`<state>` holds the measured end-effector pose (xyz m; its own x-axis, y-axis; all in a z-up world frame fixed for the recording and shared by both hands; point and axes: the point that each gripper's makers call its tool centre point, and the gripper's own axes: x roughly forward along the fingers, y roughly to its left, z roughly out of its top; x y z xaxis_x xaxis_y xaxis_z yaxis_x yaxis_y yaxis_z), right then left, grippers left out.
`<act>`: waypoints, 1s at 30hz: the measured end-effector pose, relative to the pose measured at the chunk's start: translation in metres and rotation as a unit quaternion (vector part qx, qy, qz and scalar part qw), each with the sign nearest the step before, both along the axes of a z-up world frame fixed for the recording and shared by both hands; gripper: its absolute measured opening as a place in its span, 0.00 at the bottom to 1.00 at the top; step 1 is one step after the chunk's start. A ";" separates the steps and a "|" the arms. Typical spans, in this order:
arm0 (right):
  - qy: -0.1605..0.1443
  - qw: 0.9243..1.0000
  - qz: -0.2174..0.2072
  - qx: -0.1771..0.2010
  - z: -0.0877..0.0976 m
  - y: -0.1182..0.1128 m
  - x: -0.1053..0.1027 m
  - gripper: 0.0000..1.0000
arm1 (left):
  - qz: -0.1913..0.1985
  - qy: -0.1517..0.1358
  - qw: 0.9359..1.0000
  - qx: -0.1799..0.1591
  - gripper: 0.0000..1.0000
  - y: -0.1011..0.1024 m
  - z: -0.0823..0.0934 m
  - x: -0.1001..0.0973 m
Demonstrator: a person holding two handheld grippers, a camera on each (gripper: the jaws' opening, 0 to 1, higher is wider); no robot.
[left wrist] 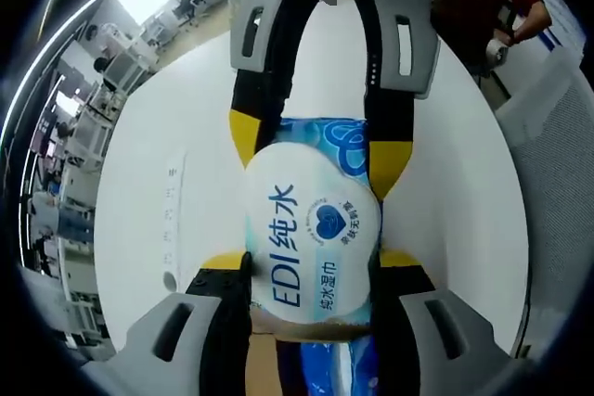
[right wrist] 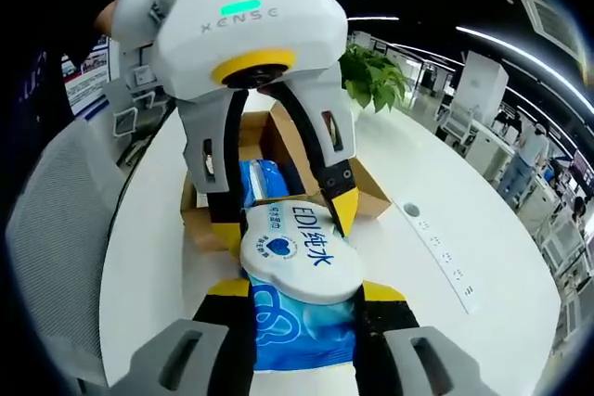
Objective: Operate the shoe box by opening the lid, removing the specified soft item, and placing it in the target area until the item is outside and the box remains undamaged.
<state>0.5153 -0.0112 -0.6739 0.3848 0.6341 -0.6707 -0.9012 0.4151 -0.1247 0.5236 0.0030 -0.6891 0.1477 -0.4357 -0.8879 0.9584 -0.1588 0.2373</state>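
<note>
Wet wipes pack (right wrist: 302, 308), the soft item of the task, is already out of the shoe box (right wrist: 278, 183) and hangs in the air above the white counter (right wrist: 483, 229), held between the two grippers. In the right gripper view the right gripper (right wrist: 304, 299) is closed on the blue lower part of the pack, one jaw on each side. The left gripper (right wrist: 278, 206) comes from above and closes on the upper end of the pack, near the white label flap (right wrist: 297, 252). In the left gripper view the left gripper (left wrist: 311, 271) holds the pack (left wrist: 314, 248) at its sides, and the right gripper (left wrist: 320, 150) holds the far end.

The box stands open on the counter behind the pack, with its cardboard flaps spread out. It looks unharmed.

The main risk, in my judgement, is the double grip. If the two hands pull in different directions, the soft pack may stretch, twist, or the label flap may peel open. If one gripper releases before the other has a firm hold, the pack can sag and slip down, maybe back on the box edge. The pack is also close above the box, so a low move sideways could hit a flap and bend it. A power strip (right wrist: 436, 243) lies on the counter at one side, so the placing spot should avoid it.
</note>
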 end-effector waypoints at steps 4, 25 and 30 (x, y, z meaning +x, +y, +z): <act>0.003 1.000 0.005 -0.006 -0.008 0.000 0.002 0.35 | 0.008 0.003 1.000 0.000 0.50 0.000 -0.011 0.003; 0.018 0.999 0.026 -0.013 -0.041 0.010 0.009 0.36 | 0.027 0.020 0.999 0.007 0.50 0.011 -0.044 0.008; 0.017 0.999 0.028 -0.015 -0.048 0.009 0.009 0.36 | 0.026 0.021 0.999 0.009 0.50 0.009 -0.053 0.011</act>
<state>0.5243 -0.0019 -0.7219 0.3261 0.6342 -0.7011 -0.9270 0.3599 -0.1057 0.5341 0.0115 -0.7416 0.1316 -0.4114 -0.9019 0.9747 -0.1122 0.1934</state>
